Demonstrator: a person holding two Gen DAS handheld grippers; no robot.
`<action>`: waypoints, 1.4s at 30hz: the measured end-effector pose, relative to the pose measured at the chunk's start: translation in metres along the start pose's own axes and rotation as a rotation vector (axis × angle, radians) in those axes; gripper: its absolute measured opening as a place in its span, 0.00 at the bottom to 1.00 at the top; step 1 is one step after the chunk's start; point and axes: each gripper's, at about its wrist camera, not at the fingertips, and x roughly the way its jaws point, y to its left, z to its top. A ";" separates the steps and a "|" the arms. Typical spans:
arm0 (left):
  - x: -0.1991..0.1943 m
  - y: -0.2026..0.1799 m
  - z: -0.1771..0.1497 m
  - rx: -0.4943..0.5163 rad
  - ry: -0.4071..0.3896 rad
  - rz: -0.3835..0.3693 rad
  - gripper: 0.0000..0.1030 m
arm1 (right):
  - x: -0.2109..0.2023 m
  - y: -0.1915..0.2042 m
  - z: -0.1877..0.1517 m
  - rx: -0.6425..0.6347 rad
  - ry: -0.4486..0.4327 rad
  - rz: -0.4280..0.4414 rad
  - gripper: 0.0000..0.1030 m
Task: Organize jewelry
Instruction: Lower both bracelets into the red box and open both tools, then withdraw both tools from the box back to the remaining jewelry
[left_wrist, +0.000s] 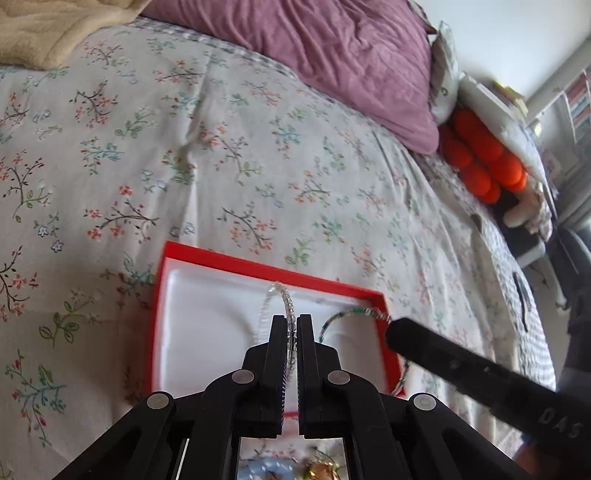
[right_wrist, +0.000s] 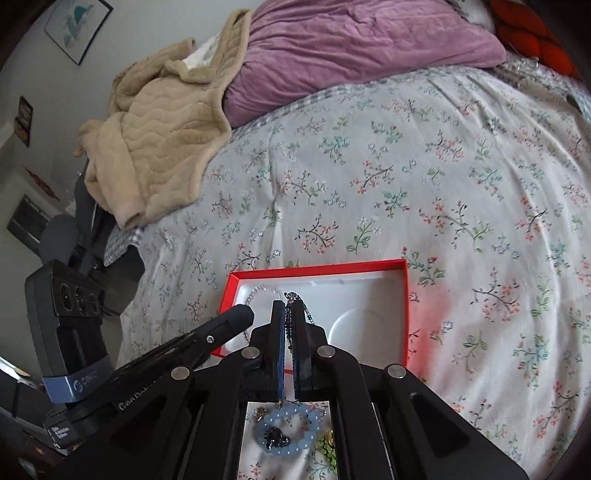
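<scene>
gripping a clear bead strand (left_wrist: 287, 306) over the red box (left_wrist: 258, 266), my left gripper (left_wrist: 291, 325) is clamped. my right gripper (right_wrist: 291, 310) pinches a dark beaded strand (right_wrist: 295, 301) there too.

A shallow rectangular red cardboard box (left_wrist: 258, 266) with a white moulded insert lies open and flat on the bed. A clear-beaded bracelet (left_wrist: 286, 301) arches up over the insert's left part, its lower end pinched between black gripper fingers, and just beside it a thin green-and-white beaded strand (left_wrist: 341, 315) curves up over the box's right part, likewise pinched. Nearer the cameras, outside the box, a chunky pale-blue bead bracelet (right_wrist: 286, 430) lies flat beside small gold and yellow-green pieces too blurred to identify.
</scene>
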 end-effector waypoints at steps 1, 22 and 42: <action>0.001 0.002 0.000 0.002 0.004 0.014 0.00 | 0.004 -0.002 0.000 0.004 0.005 0.000 0.03; 0.012 0.015 -0.022 0.086 0.149 0.275 0.00 | 0.029 -0.043 -0.002 -0.015 0.060 -0.204 0.03; -0.045 -0.009 -0.046 0.144 0.056 0.248 0.90 | -0.022 -0.016 -0.016 -0.089 0.015 -0.147 0.68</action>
